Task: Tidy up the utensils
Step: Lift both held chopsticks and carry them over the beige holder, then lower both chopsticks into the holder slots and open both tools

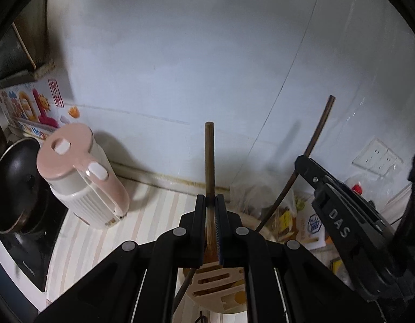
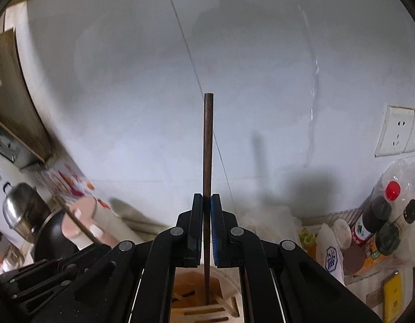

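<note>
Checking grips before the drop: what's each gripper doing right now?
Left gripper: shut on a wooden handle.
Right gripper: shut on a dark chopstick.

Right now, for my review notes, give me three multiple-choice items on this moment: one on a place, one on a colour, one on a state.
1. Where is the kettle relative to the utensil holder in the left wrist view?
A. To its left
B. To its right
C. Inside it

2. What colour is the kettle's lid?
A. Green
B. Pink
C. Black

3. How is the right gripper?
A. Wide open, empty
B. Shut on a dark chopstick
C. Shut on a bottle

Key: 1 A, the kettle stands on the counter at the left. 2 B, the lid is pale pink. 3 B, the chopstick runs up between the closed jaws.
</note>
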Demonstrator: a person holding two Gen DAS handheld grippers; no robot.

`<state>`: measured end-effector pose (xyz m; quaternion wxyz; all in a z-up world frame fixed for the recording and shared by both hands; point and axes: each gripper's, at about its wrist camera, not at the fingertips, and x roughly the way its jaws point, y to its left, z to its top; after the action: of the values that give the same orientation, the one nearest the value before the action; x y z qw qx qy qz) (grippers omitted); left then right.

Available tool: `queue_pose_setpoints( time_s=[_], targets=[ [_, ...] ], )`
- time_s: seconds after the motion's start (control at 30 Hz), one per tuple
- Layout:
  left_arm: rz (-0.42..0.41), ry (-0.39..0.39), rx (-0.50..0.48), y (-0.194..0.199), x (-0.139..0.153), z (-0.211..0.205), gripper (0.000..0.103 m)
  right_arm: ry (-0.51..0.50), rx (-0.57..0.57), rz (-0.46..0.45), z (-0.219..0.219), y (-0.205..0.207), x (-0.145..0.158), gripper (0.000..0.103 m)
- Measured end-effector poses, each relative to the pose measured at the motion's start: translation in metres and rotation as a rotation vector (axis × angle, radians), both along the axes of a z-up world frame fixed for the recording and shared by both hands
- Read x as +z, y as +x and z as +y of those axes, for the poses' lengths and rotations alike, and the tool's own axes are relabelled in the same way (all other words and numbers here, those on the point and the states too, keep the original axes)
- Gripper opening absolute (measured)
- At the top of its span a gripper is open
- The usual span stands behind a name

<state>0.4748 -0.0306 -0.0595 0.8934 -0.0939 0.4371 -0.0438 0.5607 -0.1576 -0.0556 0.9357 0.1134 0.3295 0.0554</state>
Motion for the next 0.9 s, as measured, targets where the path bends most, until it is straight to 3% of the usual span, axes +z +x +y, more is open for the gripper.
queue_pose_setpoints(
  time_s=[0.43,0.7,0.9],
  targets=[
    [0.064,0.001,-0.013,0.009,-0.025,0.015,0.005,-0.033,-0.011,0.098,0.002,-0.024,-0.026,0.006],
    [0.067,-0.001,-0.023,0.014,-0.026,0.02,0.006,-0.043,-0.015,0.147,0.006,-0.026,-0.032,0.006],
    [0.081,-0.079,-0.056,0.004,-0.018,0.017,0.006,-0.049,0.019,0.226,0.011,-0.016,-0.039,0.006]
  ],
)
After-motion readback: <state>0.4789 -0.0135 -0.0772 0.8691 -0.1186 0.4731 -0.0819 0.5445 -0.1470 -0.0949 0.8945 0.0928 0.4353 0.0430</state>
